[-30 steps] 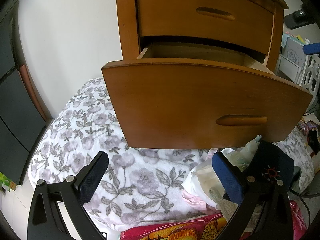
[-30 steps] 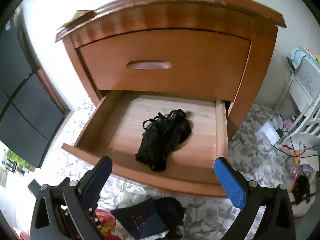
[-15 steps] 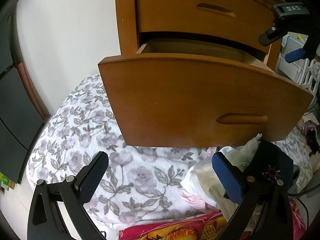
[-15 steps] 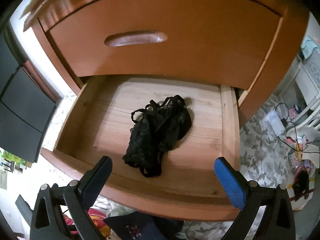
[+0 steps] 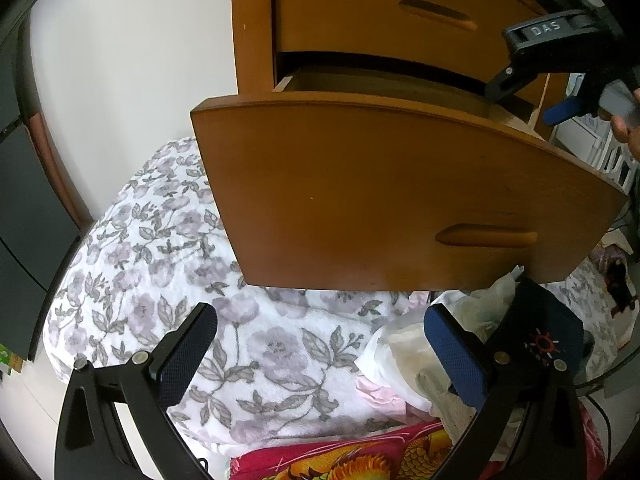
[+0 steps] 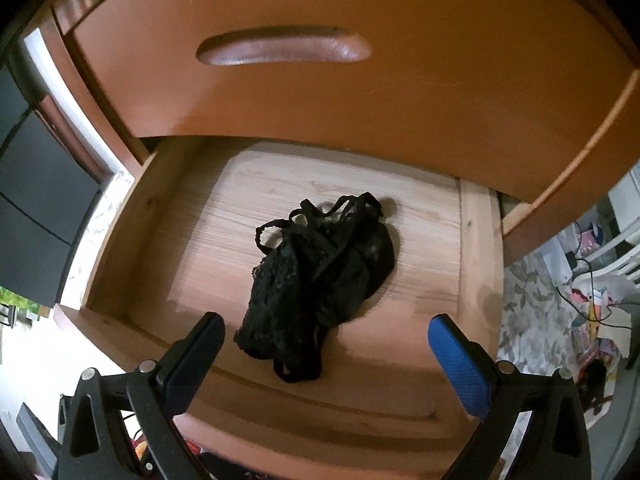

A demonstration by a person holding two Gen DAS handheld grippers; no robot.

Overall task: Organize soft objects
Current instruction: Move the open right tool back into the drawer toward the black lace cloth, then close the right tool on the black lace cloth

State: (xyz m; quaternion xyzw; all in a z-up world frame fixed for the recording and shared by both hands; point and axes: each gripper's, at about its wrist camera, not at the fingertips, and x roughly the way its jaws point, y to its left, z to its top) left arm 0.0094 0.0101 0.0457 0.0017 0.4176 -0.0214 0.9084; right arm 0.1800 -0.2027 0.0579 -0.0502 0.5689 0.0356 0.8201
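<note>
1. Right gripper (image 6: 324, 354) has dropped in close over the drawer (image 6: 472, 240); fingers released, nothing held.
2. Black garment (image 6: 316, 280) lies inside — probably getting tidied next.
3. Left gripper (image 5: 320, 354) idles over the bed (image 5: 160, 264), fingers spread, empty.

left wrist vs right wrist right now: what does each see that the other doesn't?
Left wrist only: the open wooden drawer's curved front panel from outside, the floral purple-and-white blanket, the pile of pale clothes, and the right tongs above the drawer's far corner.

Right wrist only: the drawer's pale wood floor with the black lace garment lying on it, between the open right tongs.

Both: the same brown wooden nightstand, the closed upper drawer and the pulled-out lower one.
</note>
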